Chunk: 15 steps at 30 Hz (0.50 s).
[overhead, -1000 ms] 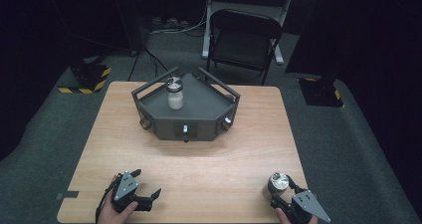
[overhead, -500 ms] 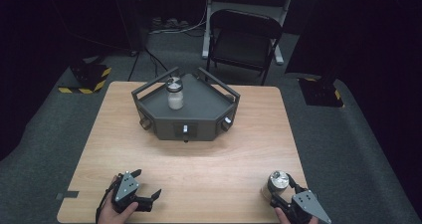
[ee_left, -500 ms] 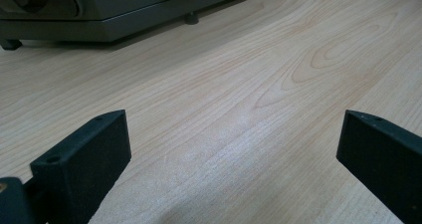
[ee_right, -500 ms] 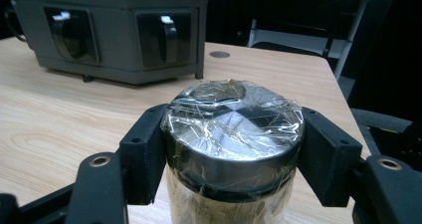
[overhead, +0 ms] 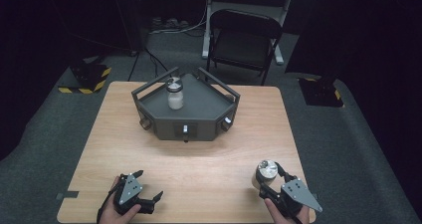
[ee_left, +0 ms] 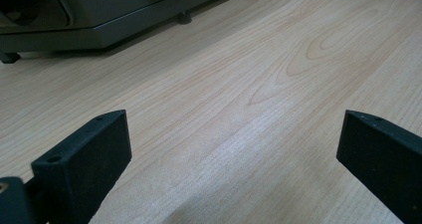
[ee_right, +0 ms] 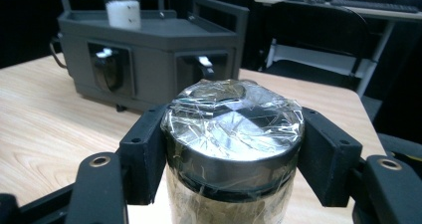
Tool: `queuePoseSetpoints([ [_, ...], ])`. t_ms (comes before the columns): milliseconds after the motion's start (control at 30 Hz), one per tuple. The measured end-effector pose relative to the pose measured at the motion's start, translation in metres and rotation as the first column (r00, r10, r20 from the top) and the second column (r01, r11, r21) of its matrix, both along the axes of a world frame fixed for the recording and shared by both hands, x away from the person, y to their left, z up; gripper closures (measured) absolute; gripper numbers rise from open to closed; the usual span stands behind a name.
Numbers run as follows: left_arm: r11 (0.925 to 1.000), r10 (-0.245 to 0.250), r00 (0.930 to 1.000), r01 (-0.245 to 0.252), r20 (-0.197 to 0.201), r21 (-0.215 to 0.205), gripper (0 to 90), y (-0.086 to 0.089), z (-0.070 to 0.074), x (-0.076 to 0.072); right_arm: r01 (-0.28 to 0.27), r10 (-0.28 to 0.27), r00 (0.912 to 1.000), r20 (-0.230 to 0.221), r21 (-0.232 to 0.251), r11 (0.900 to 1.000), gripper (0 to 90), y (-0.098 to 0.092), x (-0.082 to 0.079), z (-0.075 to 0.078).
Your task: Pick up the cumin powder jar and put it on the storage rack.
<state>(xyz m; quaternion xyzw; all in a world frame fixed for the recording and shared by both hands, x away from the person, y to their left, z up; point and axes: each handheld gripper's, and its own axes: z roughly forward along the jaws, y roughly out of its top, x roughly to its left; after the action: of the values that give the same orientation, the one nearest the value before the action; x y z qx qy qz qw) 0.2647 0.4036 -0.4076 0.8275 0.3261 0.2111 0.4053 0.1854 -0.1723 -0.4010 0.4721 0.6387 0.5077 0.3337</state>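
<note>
1. A light wooden table (overhead: 209,179) stands on grey carpet.
2. A dark grey angular tray unit (overhead: 199,112) sits on the table's far middle.
3. Bare wood lies nearer than the unit.

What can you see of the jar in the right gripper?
The jar is a squat cylinder with a shiny metal lid under crinkled clear film and a pale, tan body. It stands upright at the table's near right corner. The right gripper has its black jaws pressed on both sides just below the lid.
</note>
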Motion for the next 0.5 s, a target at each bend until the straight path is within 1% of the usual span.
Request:
queuePoseSetpoints([
  [133,0.9999,0.003,1.0000,-0.003,-0.005,-0.011,1.0,0.002,0.000,0.000,-0.019,0.019,0.9998,0.010,0.007,1.000,35.6,0.006,0.012,0.007],
  [167,0.9999,0.002,1.0000,-0.002,-0.007,-0.012,1.0,0.002,0.000,0.001,-0.026,0.026,0.9996,0.011,0.016,1.000,35.6,0.009,0.017,0.010],
  [200,0.9999,0.000,1.0000,0.000,-0.009,-0.014,1.0,0.002,0.000,0.002,-0.026,0.026,0.9996,0.011,0.016,1.000,35.6,0.009,0.017,0.010],
  [300,0.9998,-0.009,0.9999,0.009,-0.014,-0.016,1.0,0.003,0.000,0.003,-0.047,0.047,0.9988,0.016,0.028,0.998,35.6,0.013,0.029,0.017],
  [333,0.9998,-0.009,0.9999,0.009,-0.014,-0.016,1.0,0.003,0.000,0.003,-0.047,0.047,0.9988,0.016,0.028,0.998,35.6,0.013,0.029,0.017],
  [467,0.9998,-0.011,0.9999,0.010,-0.011,-0.019,1.0,0.004,0.000,0.003,-0.068,0.068,0.9974,0.025,0.020,0.997,35.6,0.021,0.045,0.028],
  [500,0.9997,-0.012,0.9999,0.012,-0.010,-0.020,1.0,0.004,0.000,0.002,-0.068,0.068,0.9974,0.025,0.020,0.997,35.6,0.021,0.045,0.028],
])
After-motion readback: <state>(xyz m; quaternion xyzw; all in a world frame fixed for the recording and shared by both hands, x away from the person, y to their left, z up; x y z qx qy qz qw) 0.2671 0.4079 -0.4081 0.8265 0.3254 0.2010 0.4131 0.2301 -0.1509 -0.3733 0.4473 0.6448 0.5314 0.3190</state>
